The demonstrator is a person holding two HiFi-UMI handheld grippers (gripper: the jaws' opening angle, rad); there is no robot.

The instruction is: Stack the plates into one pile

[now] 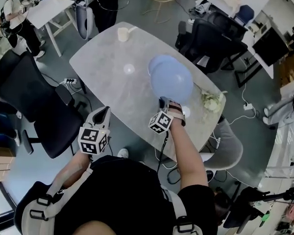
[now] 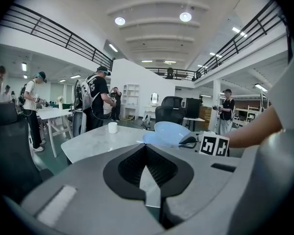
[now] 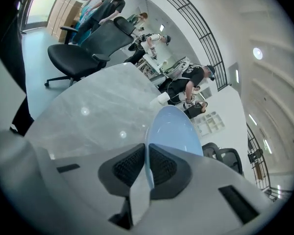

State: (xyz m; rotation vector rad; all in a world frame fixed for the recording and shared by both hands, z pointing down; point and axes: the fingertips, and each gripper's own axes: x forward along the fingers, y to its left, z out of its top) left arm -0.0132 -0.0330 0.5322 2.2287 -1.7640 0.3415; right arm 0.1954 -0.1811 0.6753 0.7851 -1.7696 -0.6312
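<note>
A light blue plate (image 1: 171, 81) hangs tilted above the marble table (image 1: 108, 67), and my right gripper (image 1: 164, 104) is shut on its near rim. In the right gripper view the plate (image 3: 174, 129) runs away from the pads (image 3: 159, 165), which pinch its edge. A second blue plate (image 1: 157, 61) lies on the table just beyond it, partly covered by the held one. My left gripper (image 1: 101, 117) hovers off the table's near edge, jaws shut with nothing between them (image 2: 147, 155). From there the held plate (image 2: 170, 130) shows over the lower plate (image 2: 148, 139).
A white cup (image 1: 122, 34) stands at the table's far end. Something pale and crumpled (image 1: 210, 101) lies at the right end. Black office chairs stand at the left (image 1: 34, 102) and far right (image 1: 213, 38). Several people stand by a white table (image 1: 51, 9) at the back.
</note>
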